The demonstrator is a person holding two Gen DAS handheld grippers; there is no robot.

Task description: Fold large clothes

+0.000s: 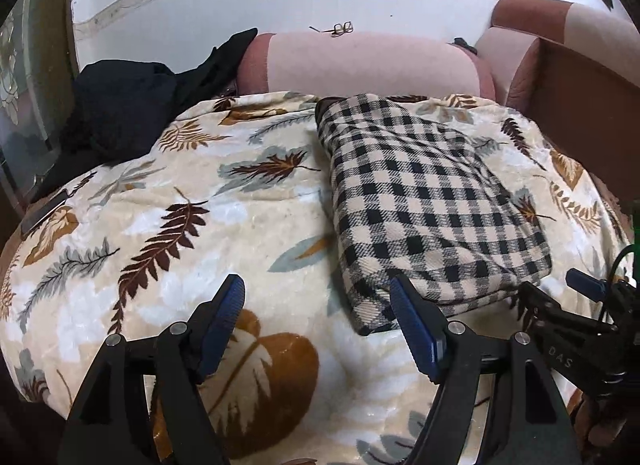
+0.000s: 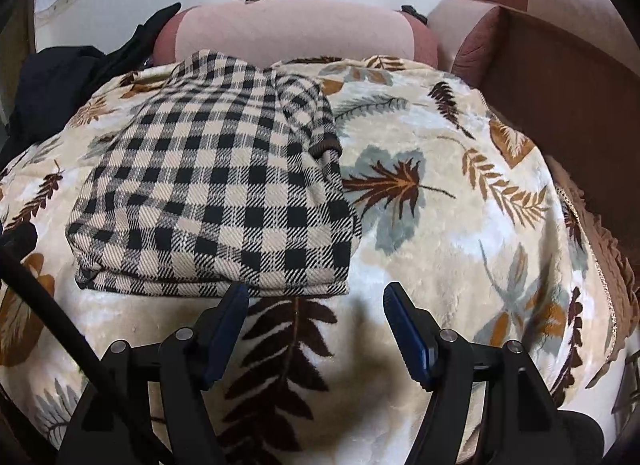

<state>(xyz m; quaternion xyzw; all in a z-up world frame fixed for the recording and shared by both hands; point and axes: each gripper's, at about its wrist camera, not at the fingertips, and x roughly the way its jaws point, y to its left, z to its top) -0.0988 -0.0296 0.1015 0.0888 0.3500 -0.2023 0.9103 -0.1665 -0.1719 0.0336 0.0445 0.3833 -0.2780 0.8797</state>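
A black-and-cream checked garment (image 1: 424,201) lies folded into a thick rectangle on a leaf-patterned blanket (image 1: 192,233). It also shows in the right wrist view (image 2: 216,193), with a dark ribbed cuff at its right edge. My left gripper (image 1: 320,313) is open and empty, just in front of the garment's near left corner. My right gripper (image 2: 316,317) is open and empty, just in front of the garment's near right edge. The right gripper also shows at the right edge of the left wrist view (image 1: 560,301).
A pink bolster cushion (image 1: 360,61) lies behind the blanket, with glasses (image 1: 340,28) on top. Dark clothes (image 1: 120,113) are piled at the back left. A brown sofa arm (image 2: 560,77) rises on the right. A black cable (image 2: 48,313) crosses the lower left.
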